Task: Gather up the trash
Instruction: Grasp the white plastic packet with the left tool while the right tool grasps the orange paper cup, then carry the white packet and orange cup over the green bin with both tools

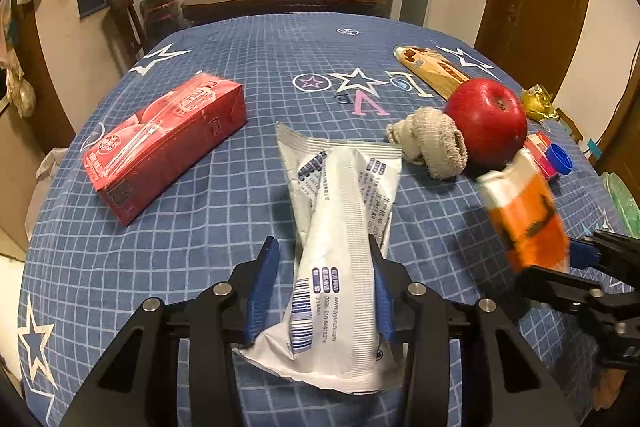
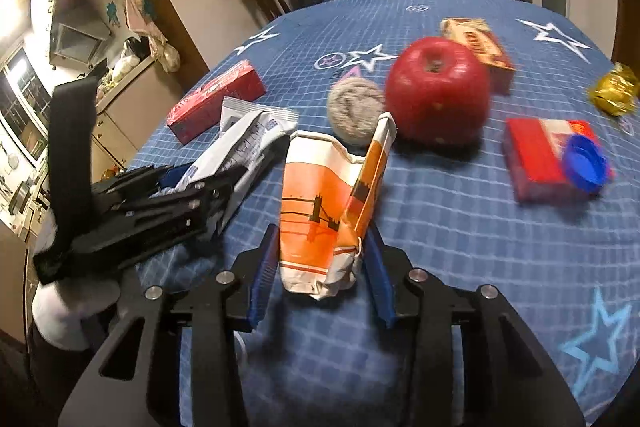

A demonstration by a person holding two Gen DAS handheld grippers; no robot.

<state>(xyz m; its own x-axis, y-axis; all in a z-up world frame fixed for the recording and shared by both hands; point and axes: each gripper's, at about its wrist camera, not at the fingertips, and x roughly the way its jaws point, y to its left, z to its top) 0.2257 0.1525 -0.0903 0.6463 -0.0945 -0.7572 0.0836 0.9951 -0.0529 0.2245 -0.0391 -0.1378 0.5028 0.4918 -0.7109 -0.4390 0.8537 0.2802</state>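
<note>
My left gripper (image 1: 322,251) is shut on a white and silver wrapper (image 1: 340,259) with blue print, held over the blue checked tablecloth (image 1: 240,67). The wrapper (image 2: 244,147) and left gripper (image 2: 196,187) also show in the right wrist view. My right gripper (image 2: 322,239) is shut on a crushed orange and white paper cup (image 2: 324,203), held just above the cloth. The cup (image 1: 524,211) and right gripper (image 1: 576,259) appear at right in the left wrist view.
On the table lie a red carton (image 1: 168,143), a rolled grey sock (image 1: 432,141), a red apple (image 1: 486,121), a tan wrapper (image 1: 434,67), a gold foil wrapper (image 1: 538,103), a small red box (image 2: 548,159) and a blue cap (image 2: 586,163).
</note>
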